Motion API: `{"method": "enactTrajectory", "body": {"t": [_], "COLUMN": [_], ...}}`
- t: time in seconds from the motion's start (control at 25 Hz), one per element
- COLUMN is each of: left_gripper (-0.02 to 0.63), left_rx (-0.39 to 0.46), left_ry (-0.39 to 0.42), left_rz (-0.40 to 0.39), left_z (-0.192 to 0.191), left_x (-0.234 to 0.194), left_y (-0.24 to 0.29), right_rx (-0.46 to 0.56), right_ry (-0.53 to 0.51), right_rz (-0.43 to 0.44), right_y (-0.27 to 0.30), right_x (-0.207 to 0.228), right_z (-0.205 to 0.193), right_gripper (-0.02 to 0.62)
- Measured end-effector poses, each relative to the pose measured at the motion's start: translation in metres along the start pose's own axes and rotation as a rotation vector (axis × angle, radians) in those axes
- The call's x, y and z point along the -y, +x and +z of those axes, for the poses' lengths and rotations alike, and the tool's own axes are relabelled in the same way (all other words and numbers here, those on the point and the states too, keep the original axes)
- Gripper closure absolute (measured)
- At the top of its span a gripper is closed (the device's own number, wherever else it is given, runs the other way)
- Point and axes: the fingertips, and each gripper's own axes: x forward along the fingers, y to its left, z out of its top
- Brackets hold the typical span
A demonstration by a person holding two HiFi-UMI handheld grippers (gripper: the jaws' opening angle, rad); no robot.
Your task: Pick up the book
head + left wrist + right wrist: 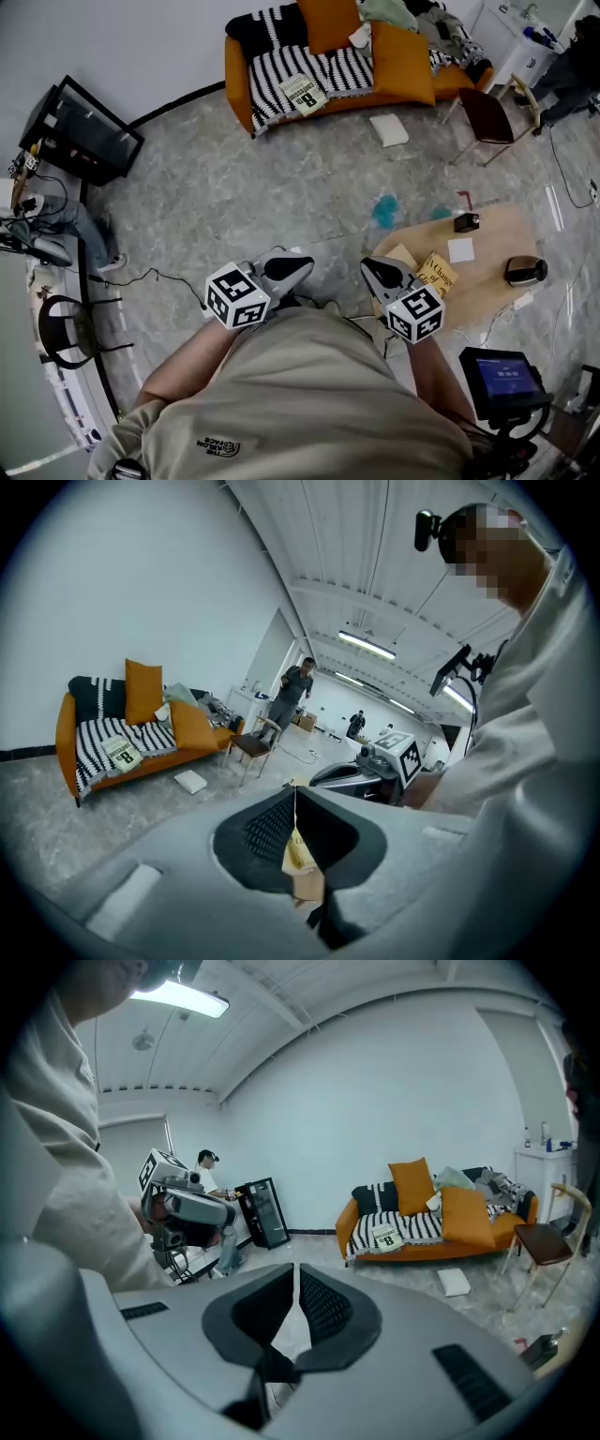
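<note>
an orange sofa (238,89), a dark chair (487,112) and a wooden table (494,248) stand on grey floor (234,206).

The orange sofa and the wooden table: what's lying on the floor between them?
The head view shows a flat white square thing near the sofa, a brown chair beside it, and a teal scrap close to the table.

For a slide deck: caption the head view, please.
Left gripper and right gripper, both shut, held beside a table bearing a yellow book.

glossy paper book (437,274), matt wood table (497,239), polished stone floor (234,197)
</note>
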Motion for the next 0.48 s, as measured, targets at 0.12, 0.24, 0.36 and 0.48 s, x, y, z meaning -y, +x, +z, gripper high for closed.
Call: {"method": "enactTrajectory", "body": {"t": [0.12, 0.24, 0.36, 0.48], "left_gripper": [0.597, 0.597, 0.593, 0.565], "left_rx": [0.019, 0.026, 0.030, 0.040], "left_ry": [-0.021, -0.032, -0.030, -0.037], "left_rz": [0.002, -0.015, -0.038, -0.059], "left_z": [0.005, 0.013, 0.031, 0.054], "left_x": [-0.032, -0.072, -0.120, -0.170], "left_y": [-0.007, -0.008, -0.009, -0.020], "right_rx": [-0.016, -0.035, -0.040, -0.059], "right_ry": [0.001, 0.018, 0.064, 0.080], "right_rz": [-0.003, -0.024, -0.056, -0.085], "right_y": [0.026, 0.057, 0.096, 0.141], "right_x": [0.005, 0.018, 0.035, 0.047], "right_z": [0.011, 0.022, 0.040, 0.064], "right_gripper": [0.564, 0.506, 0.491, 0.472]}}
